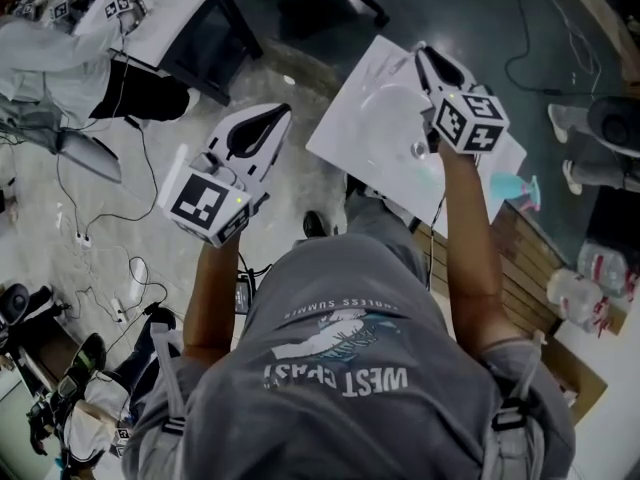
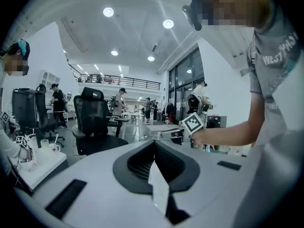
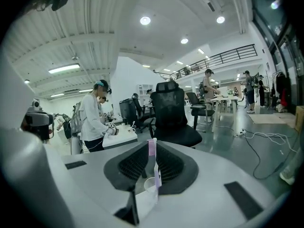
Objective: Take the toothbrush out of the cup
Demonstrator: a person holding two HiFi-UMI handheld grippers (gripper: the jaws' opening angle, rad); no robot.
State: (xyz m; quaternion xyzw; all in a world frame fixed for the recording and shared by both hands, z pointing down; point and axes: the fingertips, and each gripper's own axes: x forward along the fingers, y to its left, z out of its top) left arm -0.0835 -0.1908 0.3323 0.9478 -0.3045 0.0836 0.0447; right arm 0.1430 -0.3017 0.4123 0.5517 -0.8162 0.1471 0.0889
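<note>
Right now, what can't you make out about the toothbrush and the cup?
Right gripper view: lower end of the toothbrush blurs into the clear cup; whether it has left the cup is unclear.
Head view: toothbrush hidden under the right gripper.
Bristles: too small in any view.

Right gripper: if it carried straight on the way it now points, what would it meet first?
Probably the black office chair, straight ahead of the right gripper in its own view; nothing nearer shows past the toothbrush clamped in its jaws. How far the chair stands is unclear.
</note>
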